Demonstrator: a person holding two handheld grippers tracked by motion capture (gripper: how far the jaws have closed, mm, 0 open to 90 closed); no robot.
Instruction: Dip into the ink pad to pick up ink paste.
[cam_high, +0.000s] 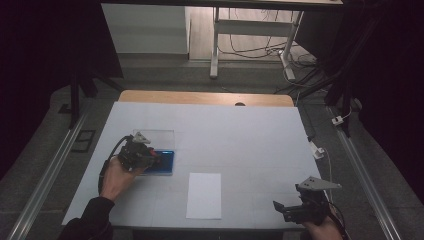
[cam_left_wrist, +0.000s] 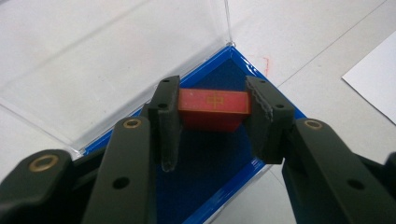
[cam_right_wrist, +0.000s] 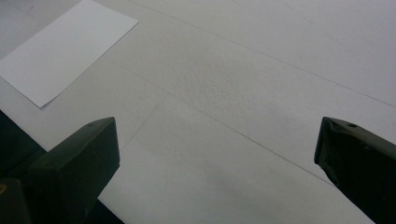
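1. The desk (cam_high: 250, 135) is covered in white, with a strip of bare wood along its far edge.
2. A white sheet (cam_high: 204, 195) lies flat near the front edge, about midway between the two hands; the right gripper view shows one corner of it (cam_right_wrist: 60, 51) at upper left.
3. A blue tray (cam_high: 165, 162) with a dark blue lining sits on the left part of the desk, and a clear lid (cam_high: 157, 136) stands open at its far side. In the left gripper view the tray's rim (cam_left_wrist: 261, 163) runs under the jaws and the lid (cam_left_wrist: 107, 60) lies back toward upper left.
4. The left hand-held gripper (cam_high: 150, 159) hangs over the tray; in its own view (cam_left_wrist: 212, 119) the jaws pinch a red block by its two ends.
5. The right hand-held gripper (cam_high: 280, 207) sits at the front right corner, well apart from the tray, its jaws spread wide over bare desk (cam_right_wrist: 219, 140).
6. The red block (cam_left_wrist: 213, 108) has a small gold mark on top and sits just above the blue lining.
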